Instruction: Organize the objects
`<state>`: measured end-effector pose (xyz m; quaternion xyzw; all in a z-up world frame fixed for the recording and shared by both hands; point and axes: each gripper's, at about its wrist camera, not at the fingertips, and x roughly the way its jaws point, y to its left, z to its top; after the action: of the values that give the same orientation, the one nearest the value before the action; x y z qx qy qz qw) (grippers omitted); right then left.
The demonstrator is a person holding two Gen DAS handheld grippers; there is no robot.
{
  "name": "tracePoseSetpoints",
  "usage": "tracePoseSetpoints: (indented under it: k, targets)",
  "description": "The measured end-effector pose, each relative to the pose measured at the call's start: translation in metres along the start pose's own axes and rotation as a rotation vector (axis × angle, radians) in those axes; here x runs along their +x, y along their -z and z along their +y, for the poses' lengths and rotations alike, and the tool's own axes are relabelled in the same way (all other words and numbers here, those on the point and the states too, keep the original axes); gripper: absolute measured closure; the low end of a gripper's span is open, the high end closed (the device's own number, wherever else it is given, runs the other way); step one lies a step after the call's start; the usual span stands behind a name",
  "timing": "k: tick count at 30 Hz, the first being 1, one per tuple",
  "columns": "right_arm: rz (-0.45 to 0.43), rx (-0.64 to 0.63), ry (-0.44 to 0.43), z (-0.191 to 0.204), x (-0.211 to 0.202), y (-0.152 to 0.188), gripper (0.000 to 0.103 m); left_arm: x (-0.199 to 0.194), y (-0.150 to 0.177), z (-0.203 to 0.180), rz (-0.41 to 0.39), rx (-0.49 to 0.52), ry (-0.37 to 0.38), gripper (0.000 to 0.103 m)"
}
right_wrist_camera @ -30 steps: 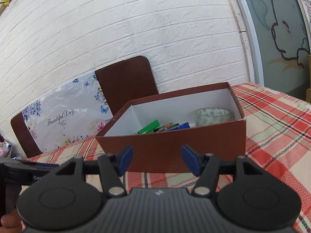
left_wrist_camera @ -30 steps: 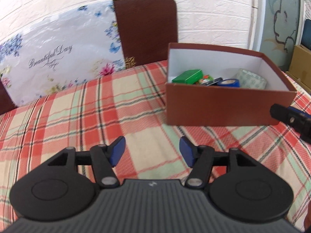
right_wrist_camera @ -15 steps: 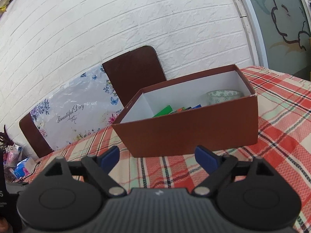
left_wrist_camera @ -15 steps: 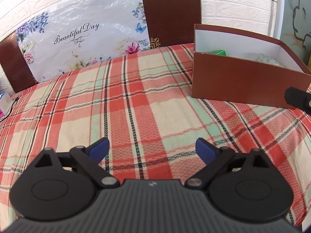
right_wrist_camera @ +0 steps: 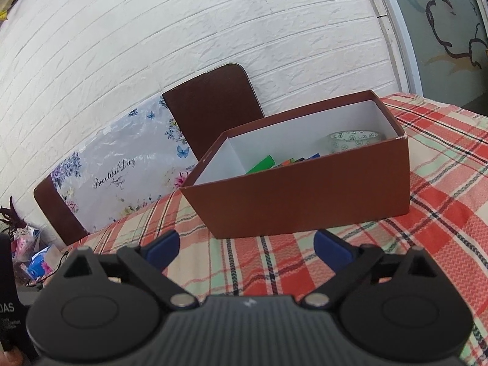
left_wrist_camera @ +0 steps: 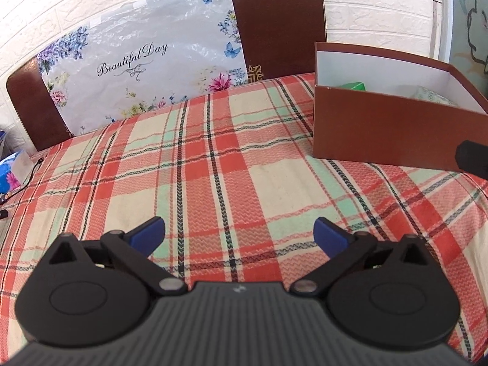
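Note:
A brown cardboard box (right_wrist_camera: 305, 201) with a white inside stands on the plaid tablecloth (left_wrist_camera: 213, 167). It also shows in the left wrist view (left_wrist_camera: 381, 128) at the right. Inside lie a green box (right_wrist_camera: 262, 163), a patterned tape roll (right_wrist_camera: 353, 138) and some small items half hidden by the wall. My left gripper (left_wrist_camera: 239, 233) is open and empty above bare cloth, left of the box. My right gripper (right_wrist_camera: 245, 245) is open and empty, just in front of the box.
Two brown chair backs (left_wrist_camera: 277, 24) and a floral "Beautiful Day" sheet (left_wrist_camera: 143, 73) stand behind the table against a white brick wall. A blue tissue pack (left_wrist_camera: 12, 174) and a cable lie at the far left edge. The right gripper's tip (left_wrist_camera: 472, 158) shows at right.
Both grippers have opened wide. Both have drawn back from the box; the left view has swung left over the bare cloth.

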<state>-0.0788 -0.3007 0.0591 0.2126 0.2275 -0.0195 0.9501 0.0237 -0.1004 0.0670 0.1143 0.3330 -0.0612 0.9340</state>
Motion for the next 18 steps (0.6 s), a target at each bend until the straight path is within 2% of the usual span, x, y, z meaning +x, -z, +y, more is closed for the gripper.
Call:
tracePoseSetpoints:
  k: [3,13,18]
  targets:
    - [0.002,-0.012,0.003,0.002,0.001,0.001,0.004,-0.001,0.000,-0.001,-0.009,0.011,-0.017,0.000]
    - [0.021,-0.039,0.006,0.006,0.006,0.007,0.004,0.004,0.003,0.003,0.036,-0.015,0.021,0.000]
    - [-0.095,-0.220,-0.060,0.037,-0.016,0.012,0.000,0.010,0.004,0.008,0.069,-0.041,0.006,0.000]
